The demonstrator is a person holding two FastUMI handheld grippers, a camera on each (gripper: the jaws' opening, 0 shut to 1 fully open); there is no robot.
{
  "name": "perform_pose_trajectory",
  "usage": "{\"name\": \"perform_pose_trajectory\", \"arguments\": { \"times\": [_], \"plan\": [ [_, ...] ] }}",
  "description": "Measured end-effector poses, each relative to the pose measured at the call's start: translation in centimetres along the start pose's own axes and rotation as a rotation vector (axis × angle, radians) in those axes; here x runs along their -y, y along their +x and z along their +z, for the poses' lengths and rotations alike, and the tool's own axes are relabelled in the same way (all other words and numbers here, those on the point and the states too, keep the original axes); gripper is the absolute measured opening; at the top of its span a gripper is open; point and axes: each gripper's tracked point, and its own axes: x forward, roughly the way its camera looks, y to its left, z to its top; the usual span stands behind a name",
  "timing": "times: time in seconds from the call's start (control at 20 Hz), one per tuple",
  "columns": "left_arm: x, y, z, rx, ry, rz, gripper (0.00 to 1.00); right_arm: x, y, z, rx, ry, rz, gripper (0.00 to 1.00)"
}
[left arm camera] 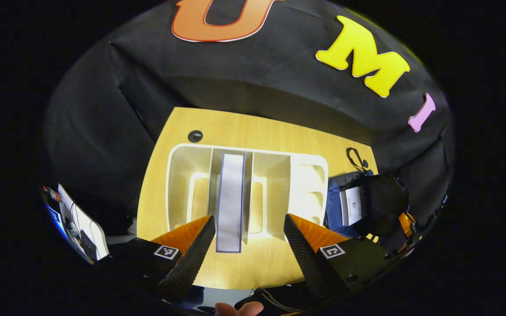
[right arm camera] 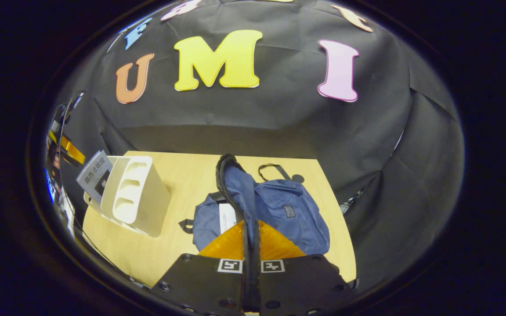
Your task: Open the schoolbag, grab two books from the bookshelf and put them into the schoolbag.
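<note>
Left gripper wide open, empty, straddling book in bookshelf; right gripper clamps schoolbag flap, probably; off-centre closing could topple book

The tabletop looks like pale wood or wood-grain laminate, smooth with a soft sheen where the light falls. The bookshelf on it appears to be moulded plastic, cream and smooth, semi-glossy on its rounded edges. The book standing in it has a matt paper look, its cover edged in a darker line. In the right gripper view the schoolbag is soft woven cloth, matt and creased, with a black corded trim along its opening and a small sewn patch. A sheet or book inside the opening looks like plain white paper. The booth wall is matt black cloth, wrinkled in folds.
</note>
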Motion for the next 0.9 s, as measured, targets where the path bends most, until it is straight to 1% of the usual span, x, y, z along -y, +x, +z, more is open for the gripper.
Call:
{"name": "perform_pose_trajectory", "arguments": {
  "times": [0.05,0.1,0.15,0.45,0.6,0.85,0.9],
  "plan": [
    [-0.2,0.4,0.2,-0.022,0.011,0.008,0.94,-0.1,0.1,0.0,0.000,0.006,0.004,0.00],
    [-0.2,0.9,0.3,-0.039,0.019,0.018,1.00,0.0,0.1,-0.1,-0.001,0.009,0.004,0.04],
    [-0.1,1.6,0.3,-0.062,0.021,0.029,1.00,0.1,0.1,-0.1,-0.001,0.011,0.003,0.00],
    [-1.9,3.9,-0.7,-0.222,0.004,0.074,1.00,1.0,0.5,-0.3,-0.010,0.030,-0.007,0.01],
    [-2.8,4.9,-1.3,-0.275,-0.022,0.105,1.00,1.2,0.9,-0.4,-0.018,0.033,0.000,0.01],
    [-2.8,5.9,-1.5,-0.316,-0.053,0.087,0.98,1.2,0.9,-0.4,-0.017,0.040,0.001,0.00],
    [-2.9,6.1,-1.5,-0.318,-0.049,0.091,0.87,1.3,0.9,-0.5,-0.018,0.044,0.000,0.01]
  ]
}}
